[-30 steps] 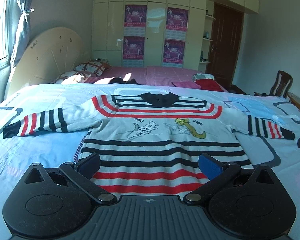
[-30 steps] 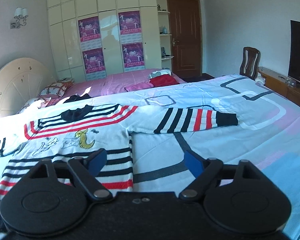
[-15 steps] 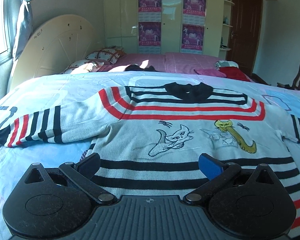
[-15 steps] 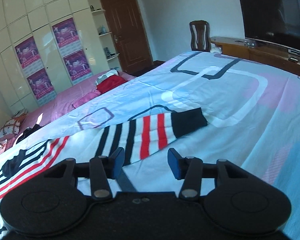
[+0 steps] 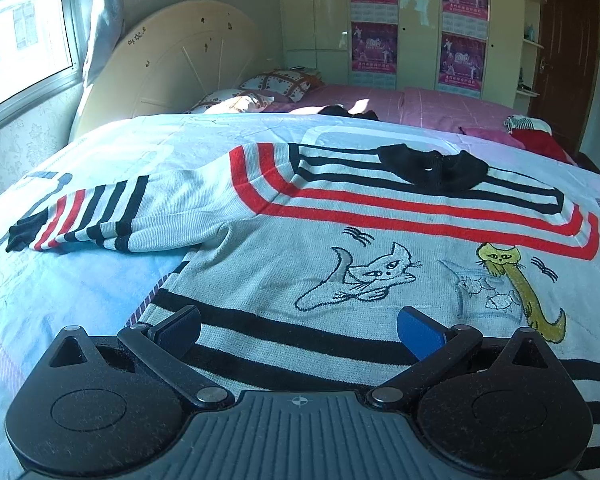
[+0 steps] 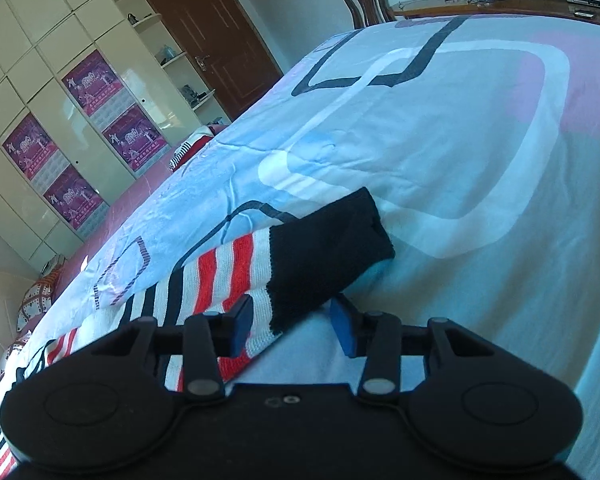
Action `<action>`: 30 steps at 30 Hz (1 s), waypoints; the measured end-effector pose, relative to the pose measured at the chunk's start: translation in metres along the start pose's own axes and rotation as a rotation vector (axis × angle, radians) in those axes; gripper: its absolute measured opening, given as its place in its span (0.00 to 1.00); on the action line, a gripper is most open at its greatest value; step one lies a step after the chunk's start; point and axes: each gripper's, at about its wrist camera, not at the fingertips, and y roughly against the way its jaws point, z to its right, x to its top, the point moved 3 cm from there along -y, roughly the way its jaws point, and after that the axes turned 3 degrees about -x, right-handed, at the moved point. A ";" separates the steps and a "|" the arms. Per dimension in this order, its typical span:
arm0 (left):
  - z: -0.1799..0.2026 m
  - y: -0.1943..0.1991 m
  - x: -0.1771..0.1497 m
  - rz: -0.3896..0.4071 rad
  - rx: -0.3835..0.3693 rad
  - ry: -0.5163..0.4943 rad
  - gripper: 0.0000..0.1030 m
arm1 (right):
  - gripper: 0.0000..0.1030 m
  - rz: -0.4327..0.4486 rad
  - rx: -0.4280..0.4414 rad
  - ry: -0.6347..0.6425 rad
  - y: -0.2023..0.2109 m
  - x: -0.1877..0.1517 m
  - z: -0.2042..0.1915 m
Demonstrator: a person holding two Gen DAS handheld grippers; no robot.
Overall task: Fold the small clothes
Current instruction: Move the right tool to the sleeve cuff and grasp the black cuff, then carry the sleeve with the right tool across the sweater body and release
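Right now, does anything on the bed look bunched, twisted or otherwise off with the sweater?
Nothing stands out. The sweater lies flat, front up, left sleeve spread out. The right tongs straddle the black cuff of the right sleeve, still apart; the left tongs are open.

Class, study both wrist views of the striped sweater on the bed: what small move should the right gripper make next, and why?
Probably close the right gripper on the sleeve cuff. Its jaws stand open with the black cuff lying between the pads, not yet pinched. The sweater lies flat and unfolded, and the left gripper hovers open over its body.
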 end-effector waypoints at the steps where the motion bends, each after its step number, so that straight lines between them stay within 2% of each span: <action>1: 0.002 0.001 0.001 0.003 0.005 -0.006 1.00 | 0.41 0.004 0.011 -0.008 -0.003 0.002 0.001; 4: 0.002 0.002 0.005 0.001 0.014 -0.003 1.00 | 0.31 0.011 0.018 -0.022 -0.011 0.009 0.006; 6: -0.003 0.003 0.008 0.009 0.025 0.005 1.00 | 0.12 0.012 0.004 -0.026 -0.016 0.013 0.009; 9: -0.017 0.003 0.012 0.013 0.043 0.011 1.00 | 0.08 0.023 -0.008 0.009 -0.015 0.015 0.002; 14: -0.054 -0.008 0.013 0.003 0.061 0.030 1.00 | 0.08 0.092 -0.001 0.157 0.004 0.017 -0.046; 18: -0.089 -0.019 0.015 0.016 0.063 0.026 1.00 | 0.08 0.125 0.033 0.287 0.018 0.004 -0.108; 21: -0.113 -0.030 0.016 0.010 0.038 0.005 1.00 | 0.08 0.125 0.090 0.378 0.030 -0.021 -0.168; 26: -0.151 -0.043 0.020 0.021 0.028 -0.013 1.00 | 0.08 0.083 0.215 0.507 0.040 -0.085 -0.270; 30: -0.175 -0.047 0.020 0.018 0.022 0.006 1.00 | 0.08 0.020 0.290 0.602 0.034 -0.143 -0.331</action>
